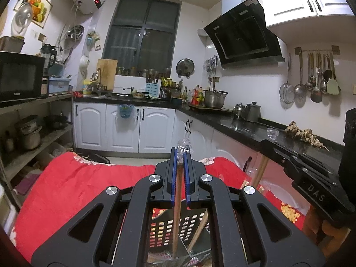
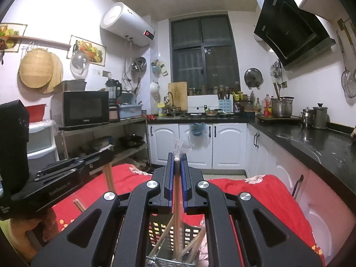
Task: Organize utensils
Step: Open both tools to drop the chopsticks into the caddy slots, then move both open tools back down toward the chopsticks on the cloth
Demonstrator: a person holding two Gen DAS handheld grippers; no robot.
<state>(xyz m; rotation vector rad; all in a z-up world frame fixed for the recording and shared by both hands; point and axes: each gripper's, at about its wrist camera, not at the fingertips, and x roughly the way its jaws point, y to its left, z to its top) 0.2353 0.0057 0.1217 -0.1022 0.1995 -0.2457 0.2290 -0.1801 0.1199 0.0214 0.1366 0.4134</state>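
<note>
Chopsticks are the utensils handled here, one wooden stick in each gripper. Seen from the left wrist camera, the left gripper [image 1: 182,155] has its blue-lined jaws pressed together on a brown wooden chopstick [image 1: 177,202], which hangs nearly upright from the fingertips, with a bit of clear plastic wrap [image 1: 184,145] sticking out above the jaws. The stick's lower end reaches down into a black slotted basket [image 1: 191,222] directly beneath the gripper, where at least one other chopstick leans at a slant.

From the right wrist camera, the right gripper [image 2: 177,158] is likewise clamped on a second chopstick [image 2: 176,211], held almost vertical, its top end showing between the fingertips and clear plastic [image 2: 181,145] above it. Its lower end also drops into the same basket [image 2: 160,229], among several slanted chopsticks.

The basket sits on a red floral cloth [image 1: 73,184] covering the work surface, near the edge closest to the cameras. Each camera catches the other gripper off to one side, its own stick pointing downward. Loose chopstick ends [image 2: 78,204] lie on the cloth below the left gripper.

Behind is a kitchen: white cabinets, a black countertop [image 1: 249,129], a dark window [image 1: 142,37], a microwave [image 2: 85,108] on a shelf, a black range hood [image 1: 242,33], and ladles hanging on a wall rail [image 1: 316,77].
</note>
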